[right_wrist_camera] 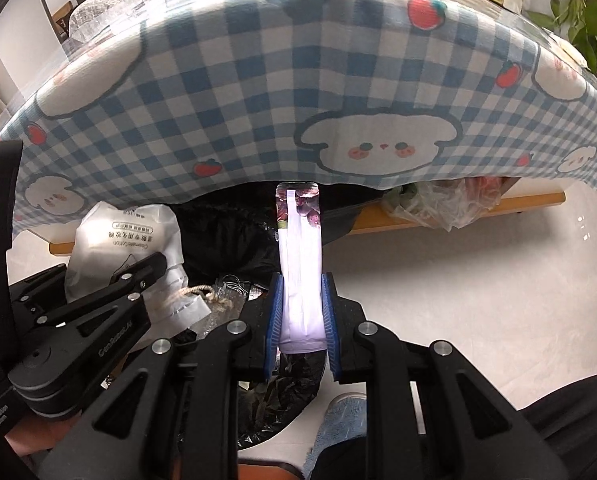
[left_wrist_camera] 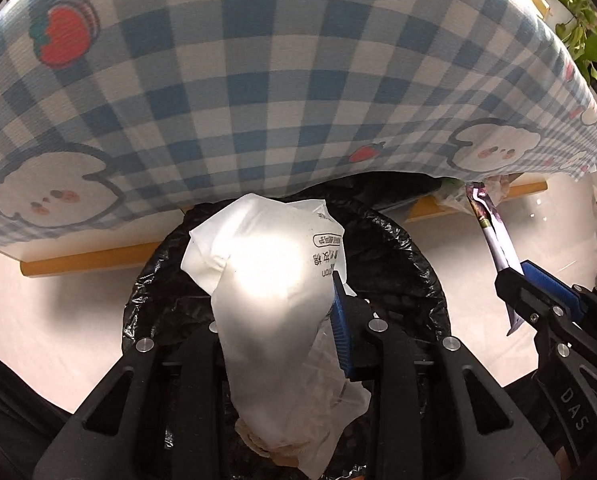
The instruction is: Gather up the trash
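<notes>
Gripping crinkled white pouch (left_wrist_camera: 266, 280) and flat glossy sachet (right_wrist_camera: 301, 280) above black-lined bin (left_wrist_camera: 418, 248)

Bright daylight floods both views, and the white bag (left_wrist_camera: 274, 280) blows out to a featureless glare patch at its middle in the left wrist view, while the white packet (right_wrist_camera: 301, 280) glows overexposed in the right. Below the checked tablecloth (left_wrist_camera: 258, 100) everything sinks into deep shadow, the black bin liner (left_wrist_camera: 410, 248) losing nearly all detail, and the glossy floor (right_wrist_camera: 478, 280) throws back soft sheen. Fisheye distortion bows the tablecloth's hem into an arch, dark vignetting eats the corners, and the cloth's print reads slightly soft.
</notes>
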`<action>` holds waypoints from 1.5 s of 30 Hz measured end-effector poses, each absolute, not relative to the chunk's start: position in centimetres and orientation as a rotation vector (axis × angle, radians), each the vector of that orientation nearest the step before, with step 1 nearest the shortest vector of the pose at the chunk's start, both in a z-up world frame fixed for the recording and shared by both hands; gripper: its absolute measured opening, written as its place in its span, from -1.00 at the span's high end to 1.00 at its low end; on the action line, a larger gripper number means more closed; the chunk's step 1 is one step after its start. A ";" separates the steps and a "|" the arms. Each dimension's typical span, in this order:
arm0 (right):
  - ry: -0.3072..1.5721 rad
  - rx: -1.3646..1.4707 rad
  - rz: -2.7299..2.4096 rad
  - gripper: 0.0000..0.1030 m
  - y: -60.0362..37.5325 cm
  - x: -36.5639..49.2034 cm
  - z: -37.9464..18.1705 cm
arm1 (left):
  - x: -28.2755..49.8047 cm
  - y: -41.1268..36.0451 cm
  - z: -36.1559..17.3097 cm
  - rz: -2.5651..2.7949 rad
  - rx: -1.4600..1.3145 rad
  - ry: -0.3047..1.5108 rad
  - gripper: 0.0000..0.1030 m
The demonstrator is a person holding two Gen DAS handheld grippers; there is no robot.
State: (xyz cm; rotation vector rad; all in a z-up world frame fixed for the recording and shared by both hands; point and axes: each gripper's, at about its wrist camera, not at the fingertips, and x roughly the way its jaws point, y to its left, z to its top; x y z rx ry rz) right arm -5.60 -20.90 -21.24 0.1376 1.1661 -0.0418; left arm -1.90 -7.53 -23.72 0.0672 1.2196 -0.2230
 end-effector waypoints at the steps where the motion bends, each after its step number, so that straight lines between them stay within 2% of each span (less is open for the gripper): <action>1: 1.168 0.139 -0.042 0.64 -20.9 -5.6 -21.3 | -1.9 -7.4 -23.7 -0.219 0.068 1.220 0.29; 3: 1.166 0.142 -0.041 0.64 -20.9 -5.5 -21.3 | -1.7 -7.1 -23.6 -0.205 0.070 1.215 -0.11; 5: 1.161 0.145 -0.035 0.64 -20.8 -5.5 -21.2 | -1.8 -6.5 -23.2 -0.193 0.070 1.200 -0.30; 9: 1.147 0.143 -0.011 0.63 -19.7 -5.2 -20.5 | -2.0 -4.5 -22.6 -0.158 0.066 1.178 -0.62; 13: 1.135 0.125 0.031 0.63 -17.6 -4.6 -20.0 | -2.2 -1.6 -22.2 -0.106 0.041 1.169 -0.81; 18: 1.141 0.102 0.072 0.63 -14.8 -3.9 -20.3 | -2.5 2.2 -21.8 -0.055 0.000 1.157 -0.88; 30: 1.153 0.073 0.123 0.63 -10.6 -2.7 -21.0 | -2.7 6.6 -22.4 -0.008 -0.019 1.171 -0.88; 36: 1.151 0.056 0.128 0.51 -10.1 -2.7 -21.2 | -2.8 7.1 -22.5 -0.007 -0.021 1.179 -0.88; 39: 1.140 0.054 0.123 0.26 -10.3 -2.8 -21.0 | -2.8 6.6 -22.2 -0.014 -0.013 1.173 -0.88; 41: 1.125 0.052 0.114 0.03 -10.6 -3.0 -20.6 | -3.0 6.2 -21.9 -0.019 -0.010 1.171 -0.88; 45: 1.084 0.054 0.090 -0.28 -11.9 -3.9 -19.2 | -3.8 5.3 -20.3 -0.045 -0.009 1.146 -0.88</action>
